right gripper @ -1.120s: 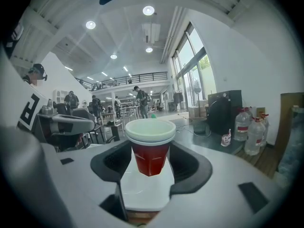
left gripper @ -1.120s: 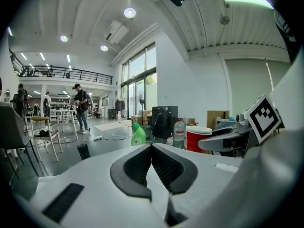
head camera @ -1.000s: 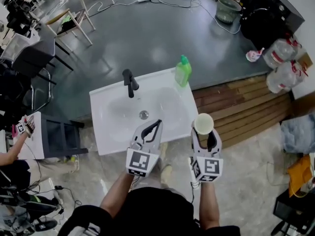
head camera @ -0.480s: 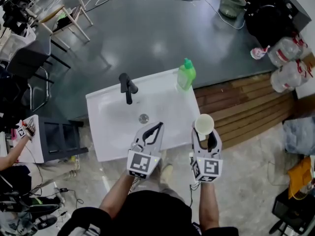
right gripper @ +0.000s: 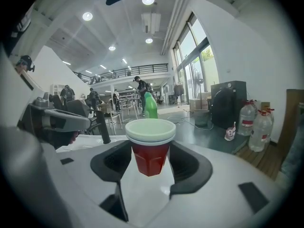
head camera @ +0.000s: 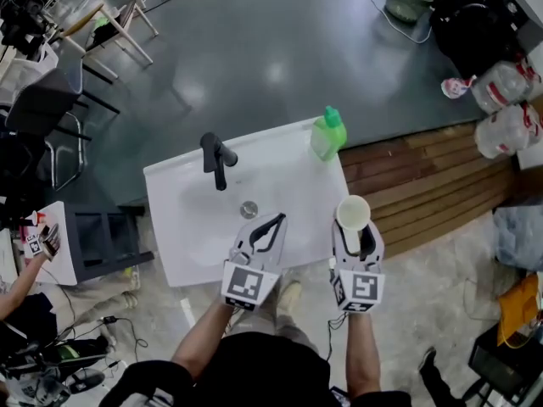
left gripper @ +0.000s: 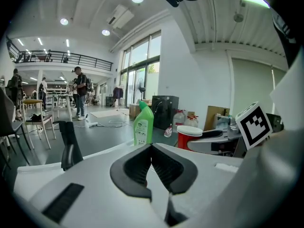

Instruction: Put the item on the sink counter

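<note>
A red cup (head camera: 353,213) with a white rim stands upright between the jaws of my right gripper (head camera: 354,227), which is shut on its sides. In the right gripper view the cup (right gripper: 150,146) fills the middle, just off the front right corner of the white sink counter (head camera: 329,189). My left gripper (head camera: 270,225) is shut with nothing in it, its pads (left gripper: 156,163) meeting at the tip, and it hovers over the sink's front edge. On the counter stand a black faucet (head camera: 216,158) and a green bottle (head camera: 327,134) at the back right corner.
A wooden platform (head camera: 424,185) lies right of the sink, with large water bottles (head camera: 505,117) and a black machine (head camera: 475,15) beyond. Chairs (head camera: 51,100) and a dark shelf unit (head camera: 106,236) stand to the left. A person's arm (head camera: 17,287) shows at the far left.
Both grippers have come lower and closer to the sink's front edge. The cup stays in the right gripper and the left jaws stay shut.
</note>
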Demonstrator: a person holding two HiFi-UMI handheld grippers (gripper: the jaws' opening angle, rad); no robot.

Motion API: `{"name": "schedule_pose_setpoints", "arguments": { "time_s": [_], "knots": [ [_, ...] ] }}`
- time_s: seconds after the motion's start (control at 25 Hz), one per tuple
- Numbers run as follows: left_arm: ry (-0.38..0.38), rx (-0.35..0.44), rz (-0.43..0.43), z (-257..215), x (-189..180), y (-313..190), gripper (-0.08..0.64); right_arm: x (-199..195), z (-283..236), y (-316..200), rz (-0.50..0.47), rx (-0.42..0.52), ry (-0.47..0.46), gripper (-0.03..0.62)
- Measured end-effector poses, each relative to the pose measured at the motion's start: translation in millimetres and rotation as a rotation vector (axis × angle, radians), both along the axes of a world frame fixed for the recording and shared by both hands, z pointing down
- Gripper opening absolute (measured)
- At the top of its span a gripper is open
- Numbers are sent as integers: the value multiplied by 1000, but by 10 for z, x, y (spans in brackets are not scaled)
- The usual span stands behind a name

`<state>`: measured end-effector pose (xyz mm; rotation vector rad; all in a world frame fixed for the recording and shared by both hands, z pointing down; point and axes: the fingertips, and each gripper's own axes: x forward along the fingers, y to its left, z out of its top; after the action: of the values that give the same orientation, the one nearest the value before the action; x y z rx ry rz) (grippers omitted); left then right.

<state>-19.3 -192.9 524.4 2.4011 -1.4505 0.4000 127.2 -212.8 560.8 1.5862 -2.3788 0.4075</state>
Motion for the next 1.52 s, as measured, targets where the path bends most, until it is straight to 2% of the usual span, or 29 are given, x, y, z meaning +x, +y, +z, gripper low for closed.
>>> {"name": "schedule_pose_setpoints", "arguments": {
  "time_s": [0.8, 0.96, 1.2, 1.36, 1.52],
  "knots": [
    [21, -83, 8, 549, -103, -372, 2, -93, 664, -364, 5, -70, 38, 253],
    [5, -42, 24, 576, -109, -445, 2, -96, 724, -403, 8, -73, 43, 253],
    [12, -98, 22, 701, -126, -427, 3, -125, 834, -426, 5, -90, 53, 253],
    [2, -67, 27, 708, -156, -454, 3, -135, 850, -437, 10, -79, 53, 253],
    [-7, -69, 33, 725, -172, -469, 3, -126, 880, -441, 20, -75, 77, 256]
  ]
}}
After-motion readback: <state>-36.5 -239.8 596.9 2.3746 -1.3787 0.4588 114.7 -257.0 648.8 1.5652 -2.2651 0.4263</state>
